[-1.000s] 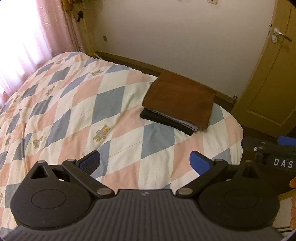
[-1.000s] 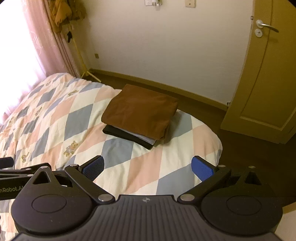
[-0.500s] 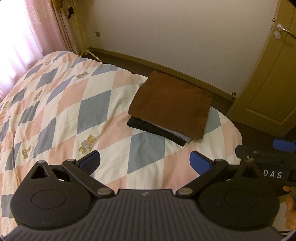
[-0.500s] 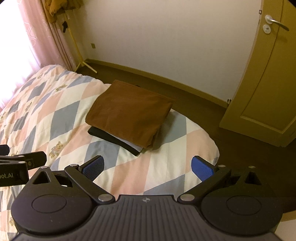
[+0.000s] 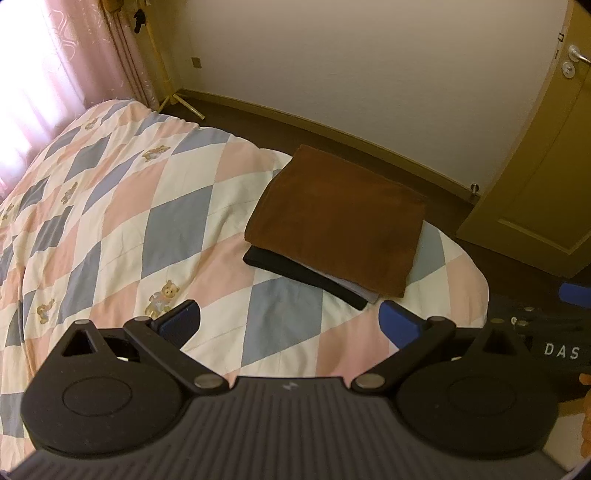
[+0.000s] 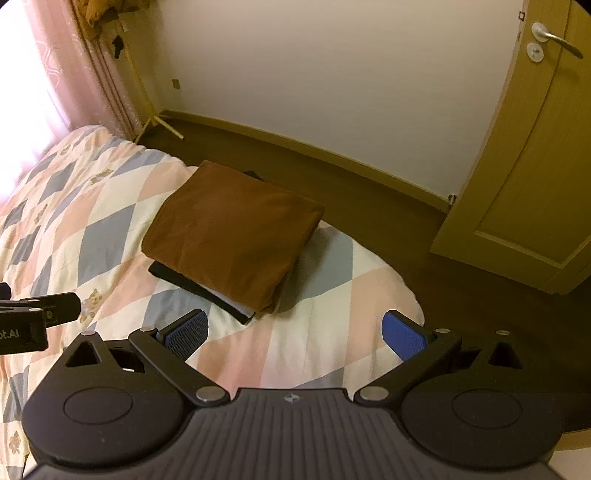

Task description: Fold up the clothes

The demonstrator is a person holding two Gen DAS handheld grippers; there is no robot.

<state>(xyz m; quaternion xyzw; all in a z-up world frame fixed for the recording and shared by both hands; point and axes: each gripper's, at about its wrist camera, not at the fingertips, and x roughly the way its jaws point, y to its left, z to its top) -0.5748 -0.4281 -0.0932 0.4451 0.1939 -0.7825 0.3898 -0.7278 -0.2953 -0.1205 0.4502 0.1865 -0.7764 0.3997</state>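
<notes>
My left gripper (image 5: 290,319): fingers spread, empty, above quilt (image 5: 110,221). My right gripper (image 6: 295,330): likewise spread, empty. Neither touches cloth. Stack (image 5: 332,229) lies beyond, on quilt near foot corner: brown piece on top, grey and black beneath. Judged folded, set aside to keep quilt free. Right view alone shows door handle (image 6: 554,35) plainly; left view shows more quilt.

Left gripper (image 5: 290,325) spread wide, empty; right gripper (image 6: 295,334) likewise.
</notes>
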